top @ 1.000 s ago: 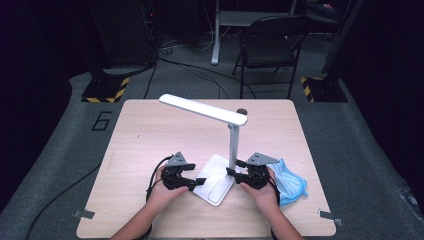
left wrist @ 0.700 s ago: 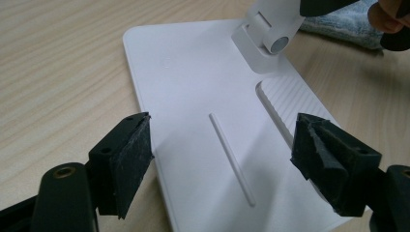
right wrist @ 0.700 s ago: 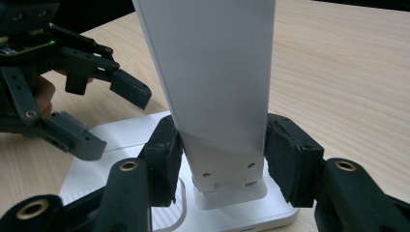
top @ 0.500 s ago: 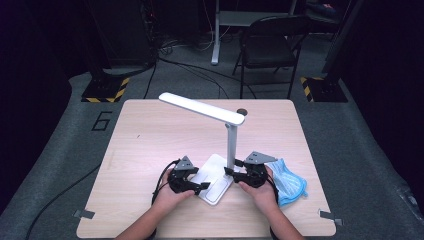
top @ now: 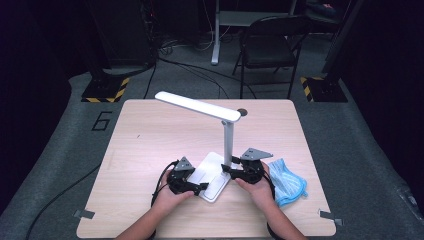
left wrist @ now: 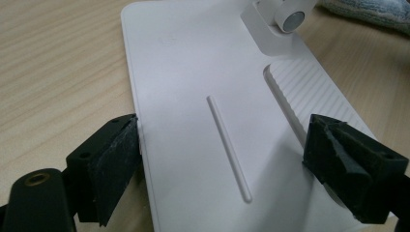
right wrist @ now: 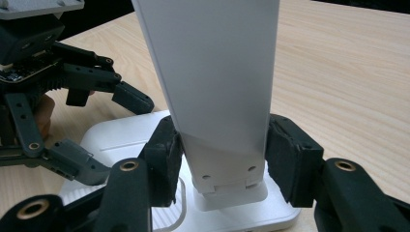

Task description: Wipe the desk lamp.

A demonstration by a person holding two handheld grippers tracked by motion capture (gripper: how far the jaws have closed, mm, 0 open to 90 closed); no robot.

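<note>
A white desk lamp stands near the table's front: flat base (top: 210, 172), upright post (top: 228, 142), long head (top: 197, 106). In the right gripper view, my right gripper (right wrist: 222, 159) has a pad pressed on each side of the post (right wrist: 222, 96), just above the hinge, and is shut on it. In the high view the right gripper (top: 229, 171) sits right of the base. My left gripper (top: 196, 187) is at the base's near left corner. It (left wrist: 222, 150) stands open and wide astride the base (left wrist: 193, 82), with the left pad (left wrist: 116, 159) touching the base's edge.
A crumpled blue cloth (top: 287, 181) lies right of my right hand, near the table's front right. The lamp head overhangs the middle of the wooden table (top: 150, 140). A black folding chair (top: 267, 47) stands beyond the far edge.
My left gripper has slid right and a little nearer, onto the lamp base's corner, and its jaws now straddle the base. The right gripper has stayed on the post.
</note>
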